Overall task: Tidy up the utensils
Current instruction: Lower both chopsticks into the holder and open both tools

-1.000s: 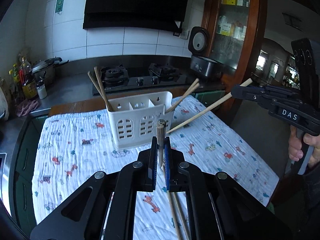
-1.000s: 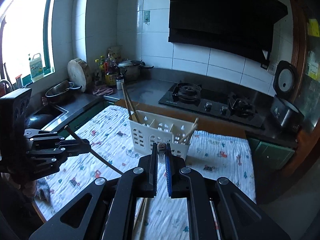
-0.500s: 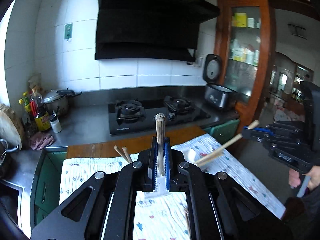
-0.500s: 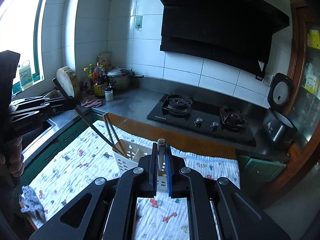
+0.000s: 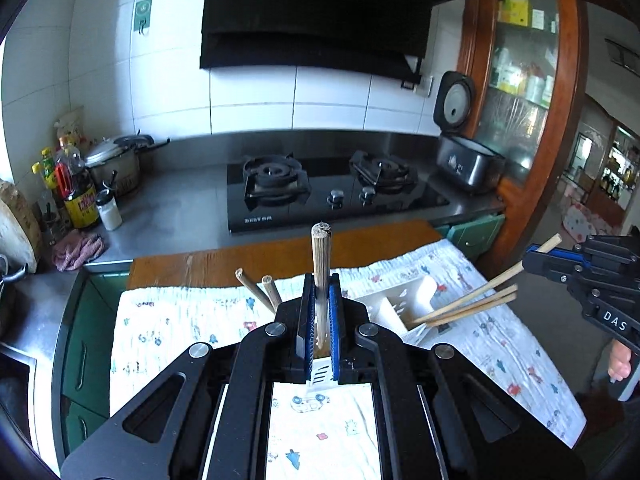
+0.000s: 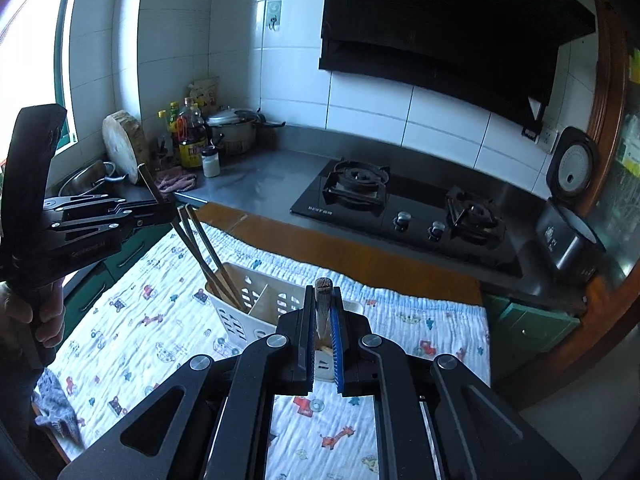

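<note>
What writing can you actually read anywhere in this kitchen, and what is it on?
"DAS": on the right gripper.
"BESTAM", roughly; small print: on the stove front edge.
Bottle label, green wall sticker, cabinet boxes: too blurred to read.

I see white wall tiles (image 5: 256, 92) behind a black range hood (image 5: 312, 12). Below it, a black two-burner gas hob (image 5: 332, 192) sits in a steel countertop (image 5: 176, 208). A window (image 6: 24, 40) at the left admits strong daylight. A wooden glass-front cabinet (image 5: 520, 80) stands at the right, with a rice cooker (image 5: 464, 152) just beside it. Bottles (image 5: 76, 192) and a pot (image 5: 116, 160) occupy the counter's left end. Green cabinets (image 6: 532, 328) sit below.
</note>
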`<state>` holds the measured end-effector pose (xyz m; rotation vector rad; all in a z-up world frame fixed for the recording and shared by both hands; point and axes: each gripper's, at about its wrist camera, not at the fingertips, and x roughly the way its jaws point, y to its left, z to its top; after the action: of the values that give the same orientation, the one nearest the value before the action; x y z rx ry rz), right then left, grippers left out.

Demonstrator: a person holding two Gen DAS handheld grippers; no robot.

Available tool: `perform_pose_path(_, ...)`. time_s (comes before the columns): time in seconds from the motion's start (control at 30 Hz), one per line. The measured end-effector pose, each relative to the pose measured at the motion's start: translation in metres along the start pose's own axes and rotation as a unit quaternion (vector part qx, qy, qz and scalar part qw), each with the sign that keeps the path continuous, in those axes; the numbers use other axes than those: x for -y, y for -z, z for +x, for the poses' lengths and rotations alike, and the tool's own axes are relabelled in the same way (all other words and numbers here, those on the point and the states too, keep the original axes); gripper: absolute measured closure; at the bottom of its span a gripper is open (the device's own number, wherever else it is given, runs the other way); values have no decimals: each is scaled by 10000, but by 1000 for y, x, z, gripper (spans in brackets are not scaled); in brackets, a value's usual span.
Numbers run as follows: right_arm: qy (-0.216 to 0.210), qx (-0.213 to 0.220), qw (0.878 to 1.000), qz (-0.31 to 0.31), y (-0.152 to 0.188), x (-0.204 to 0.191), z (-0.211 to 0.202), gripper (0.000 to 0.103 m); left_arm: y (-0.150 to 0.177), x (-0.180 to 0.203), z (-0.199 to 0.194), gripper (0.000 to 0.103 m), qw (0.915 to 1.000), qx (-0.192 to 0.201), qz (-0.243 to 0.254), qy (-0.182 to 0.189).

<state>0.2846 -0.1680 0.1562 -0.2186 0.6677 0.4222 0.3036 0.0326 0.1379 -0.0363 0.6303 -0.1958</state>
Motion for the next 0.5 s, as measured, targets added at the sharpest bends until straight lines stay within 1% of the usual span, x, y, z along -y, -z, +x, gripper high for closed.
perform_pose_path(0.1, -22, -97, 9999, 12, 2, 1, 11, 96, 4, -6, 11, 98, 9999, -133, -87, 65)
perform_pose_path(0.5, -208, -445, 9984, 283, 19, 5, 53, 96, 18, -15, 37, 98, 9989, -432, -177, 51)
